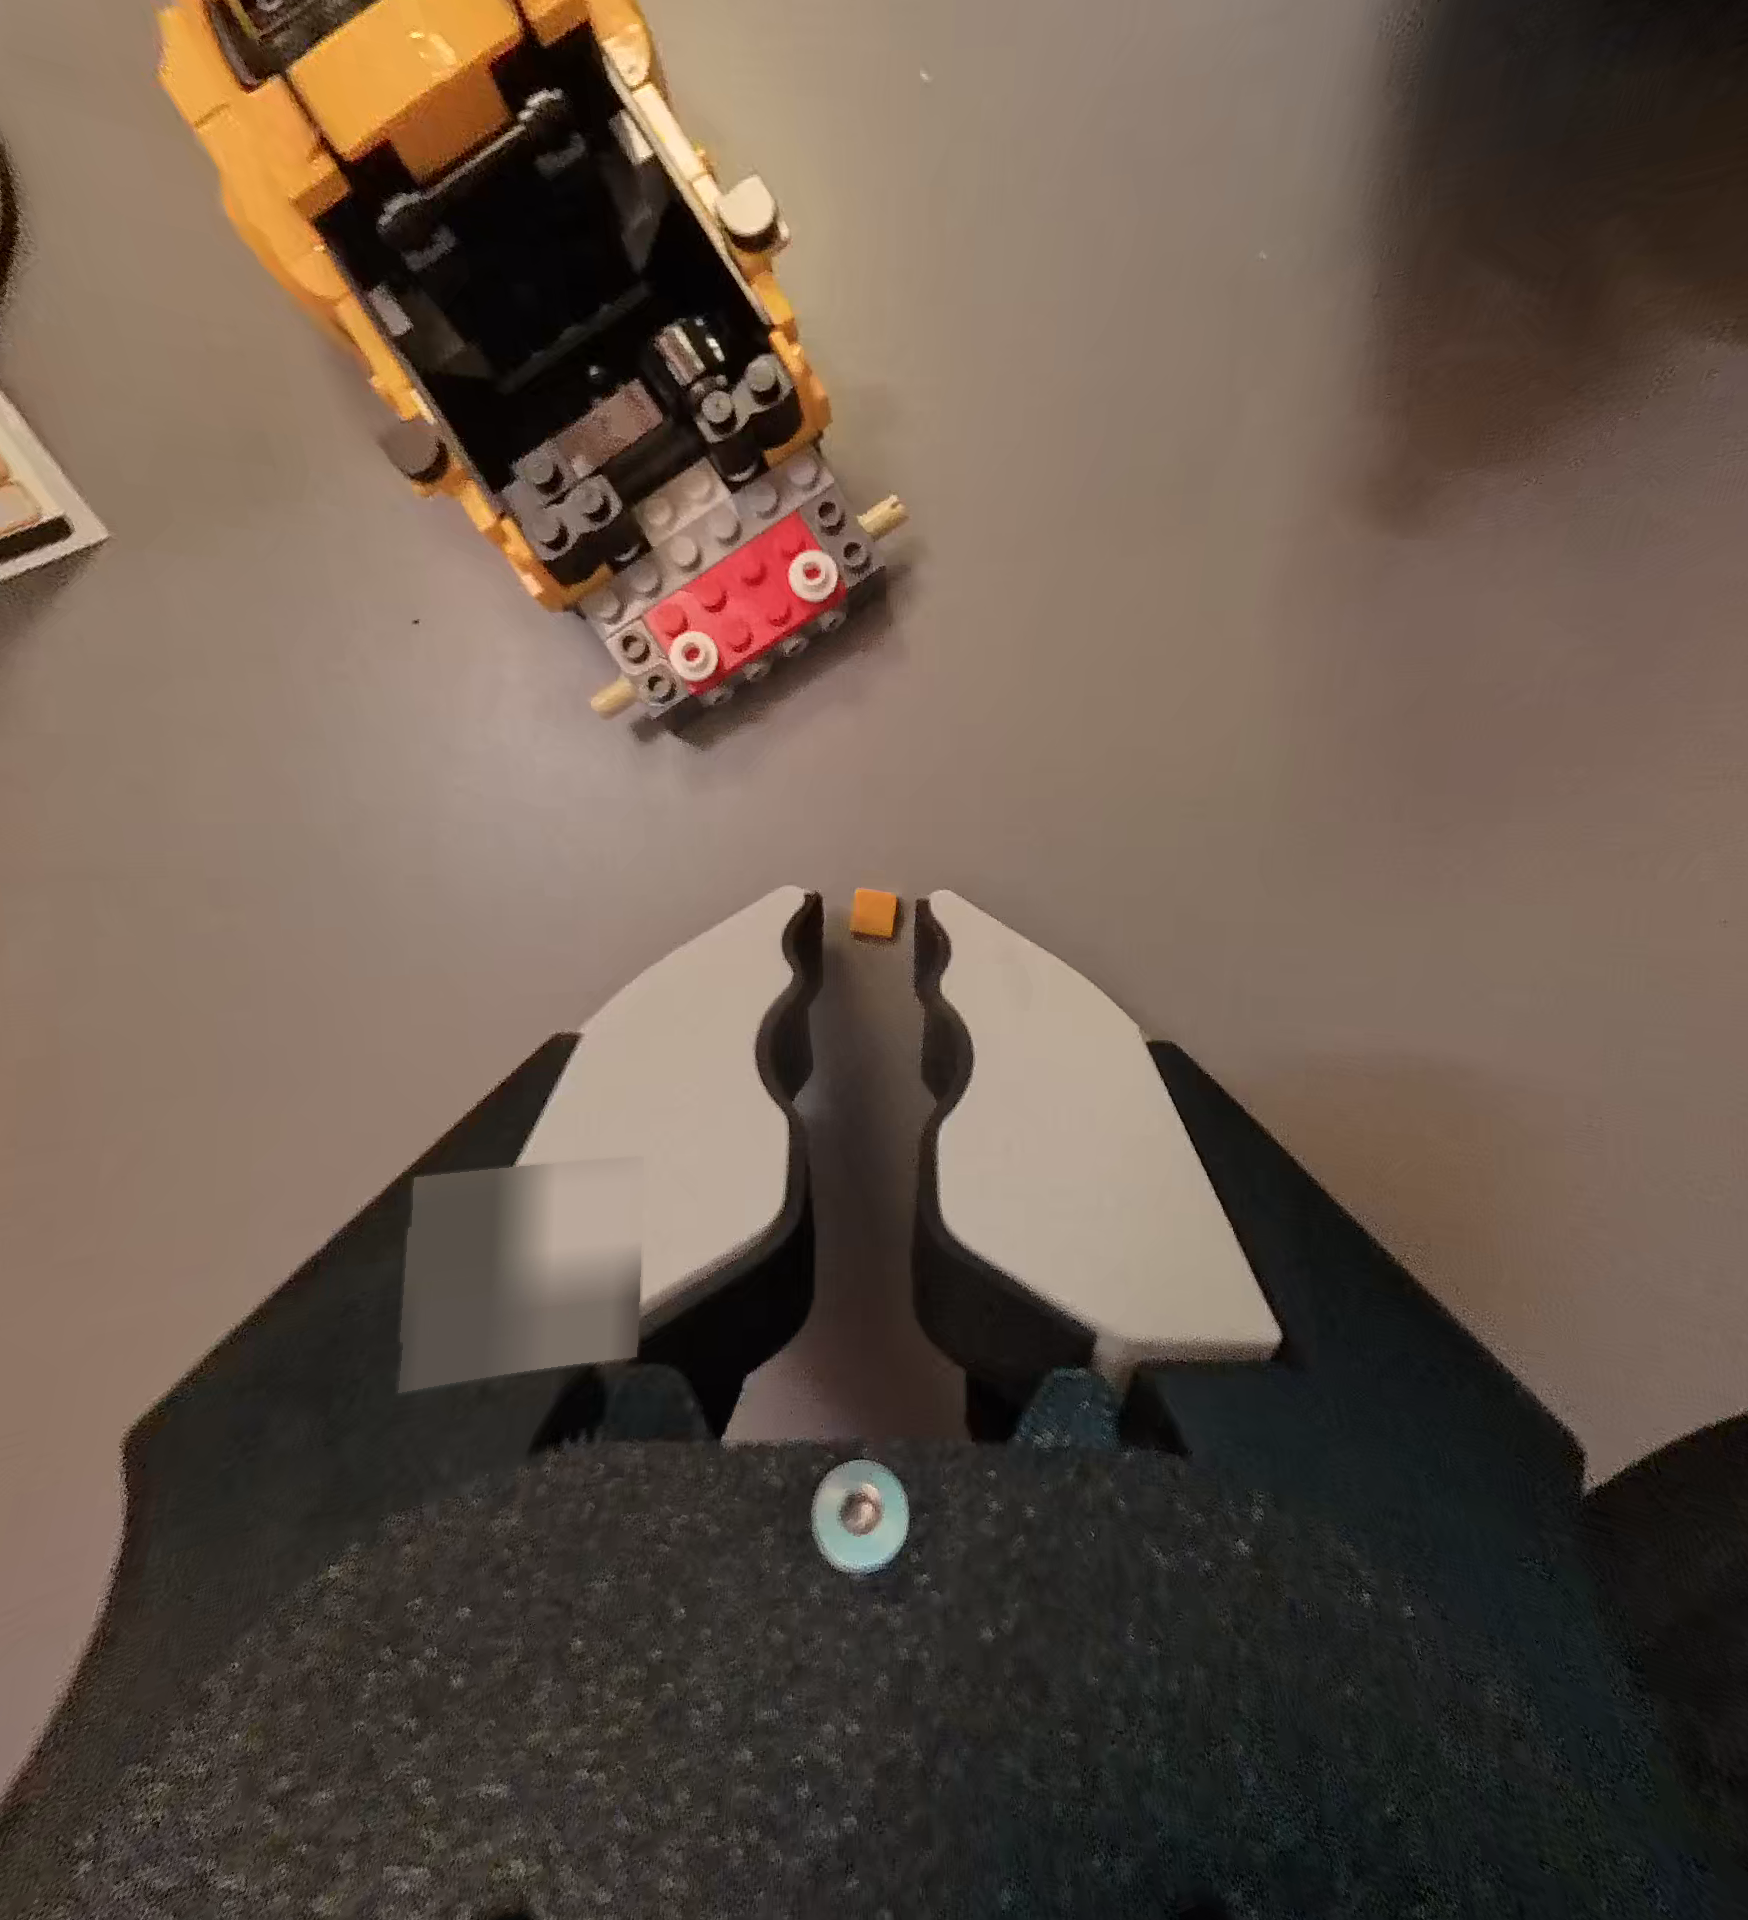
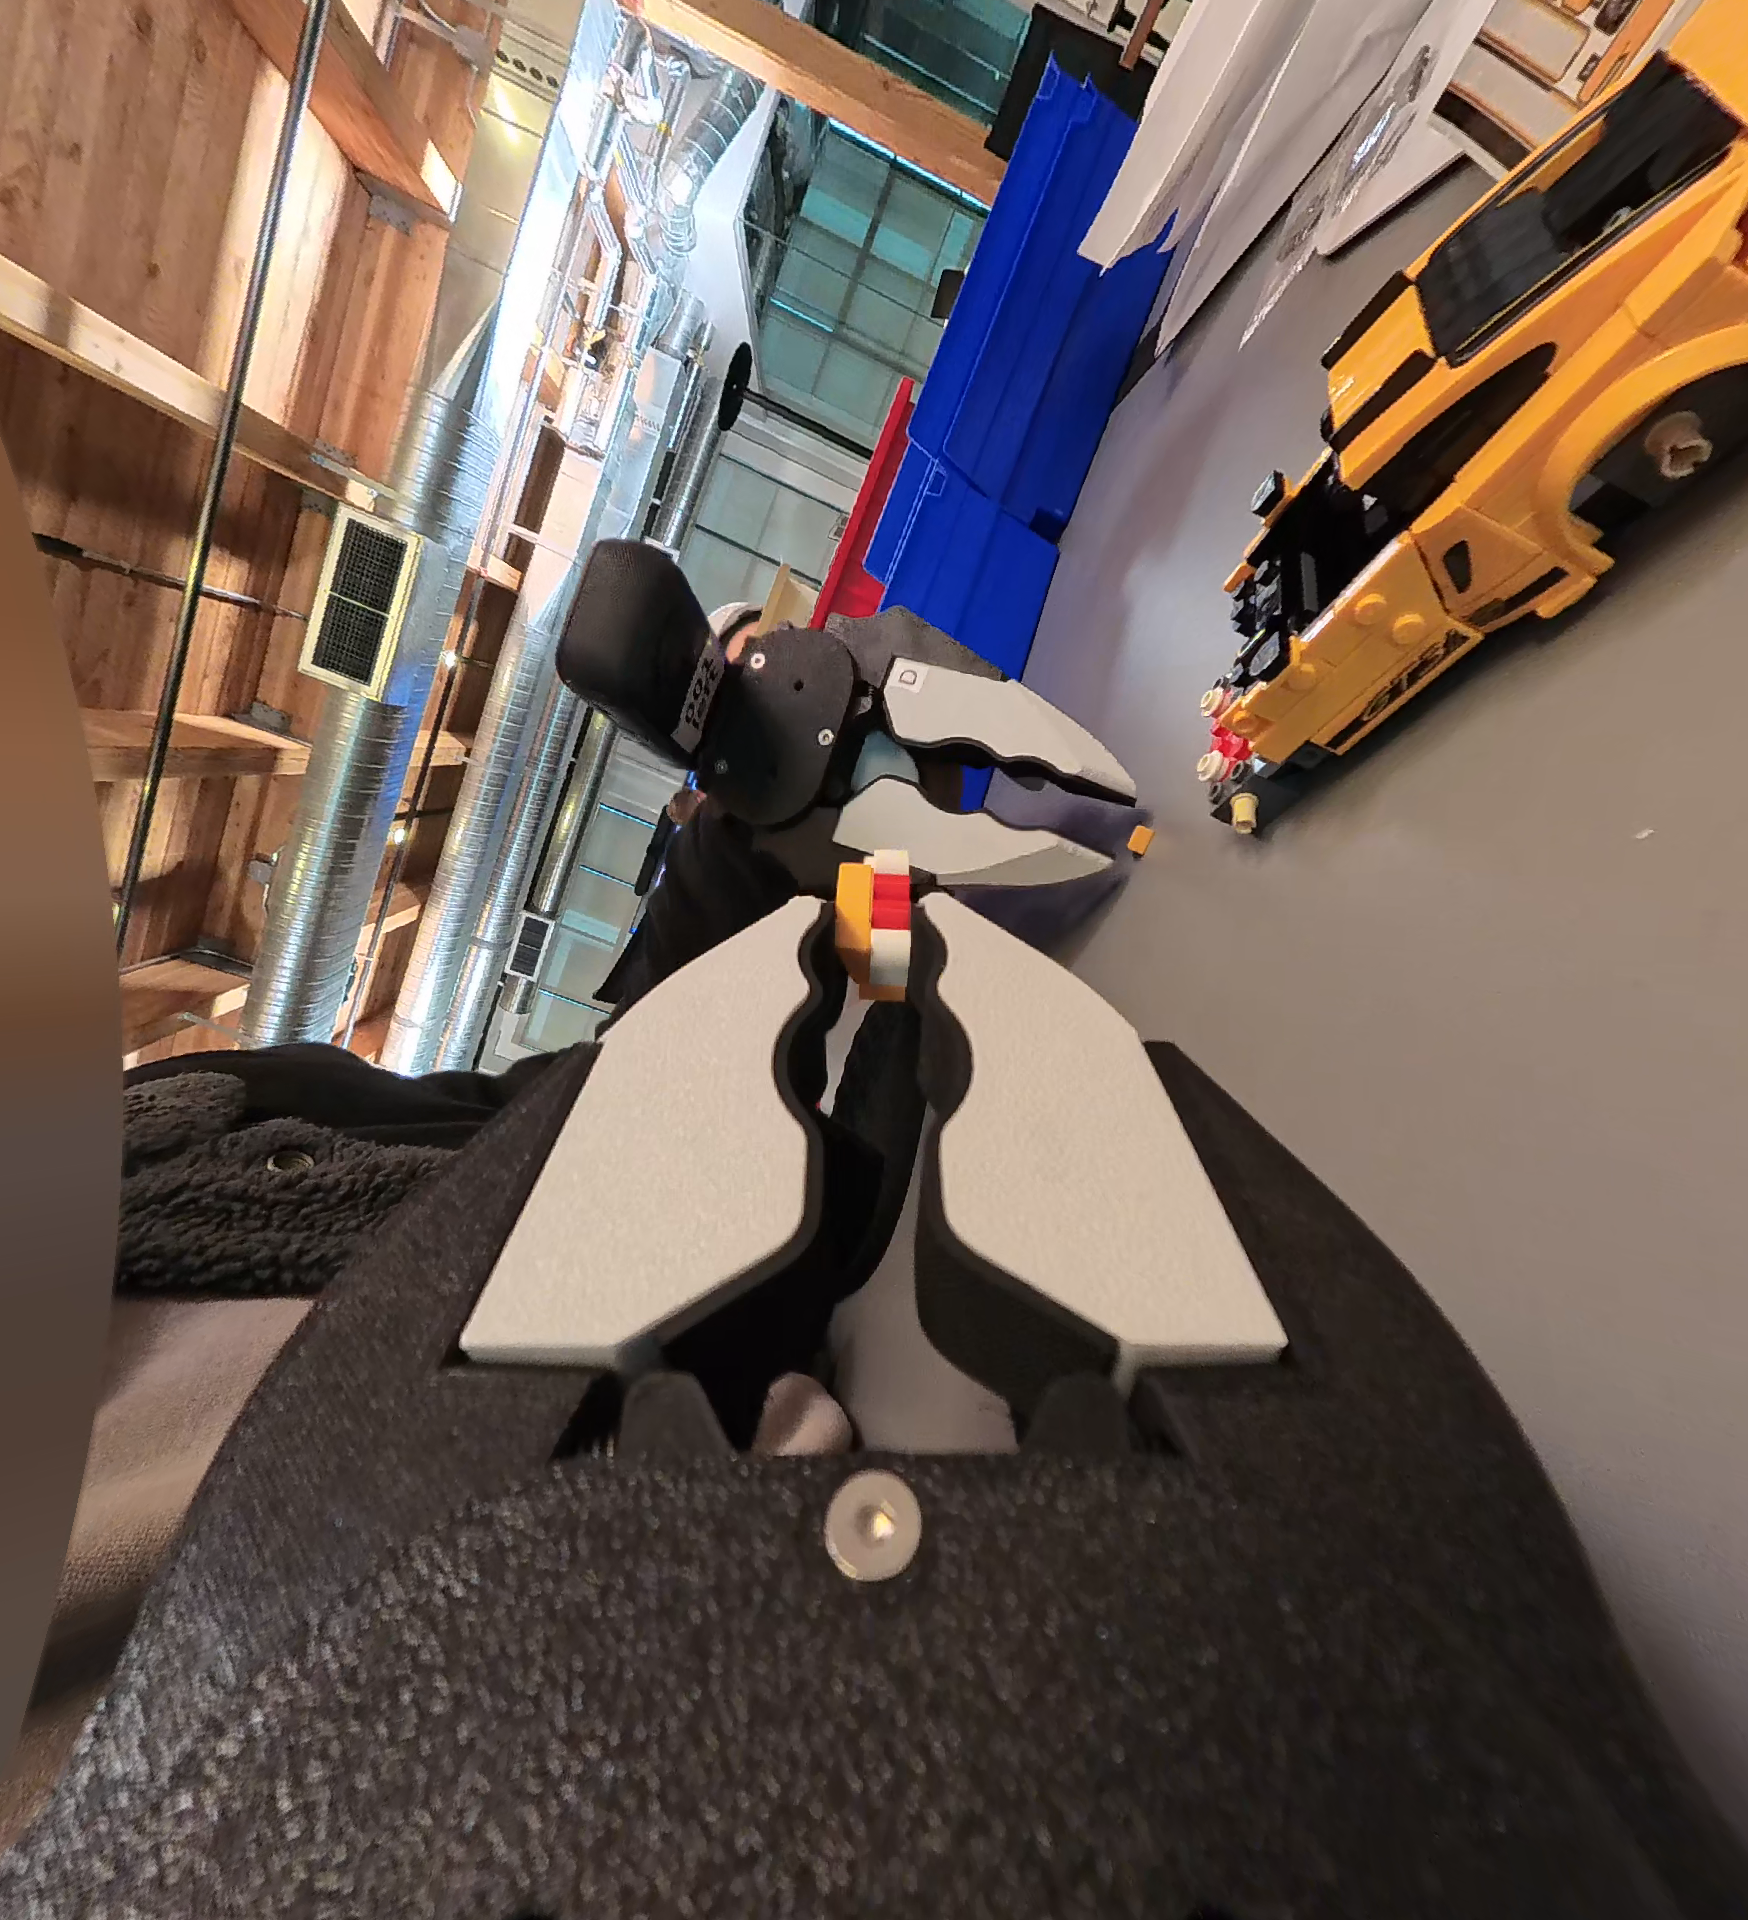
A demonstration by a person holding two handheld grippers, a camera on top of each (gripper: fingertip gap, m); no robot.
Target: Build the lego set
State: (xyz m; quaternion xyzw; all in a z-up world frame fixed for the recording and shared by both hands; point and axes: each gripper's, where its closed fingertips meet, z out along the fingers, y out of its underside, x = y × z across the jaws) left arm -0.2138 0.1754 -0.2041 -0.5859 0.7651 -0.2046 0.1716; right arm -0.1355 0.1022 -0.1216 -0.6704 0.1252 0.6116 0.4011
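Right gripper (image 2: 875,935): pinching a small orange, white and red brick stack (image 2: 875,930), seen only in its own view.
Left gripper (image 1: 865,914): spread around an orange tile (image 1: 871,913) on the tabletop (image 1: 1265,831), perhaps touching.
Yellow car (image 1: 496,291): beyond.

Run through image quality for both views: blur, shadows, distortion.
Left wrist view: the car and orange tile are fairly sharp; a blurry dark shadow fills the table's top right; wide-angle bending at the edges. Right wrist view: tilted sideways, strongly distorted; a blurred brown mass covers the left edge; the right gripper and its small brick stack are sharp.
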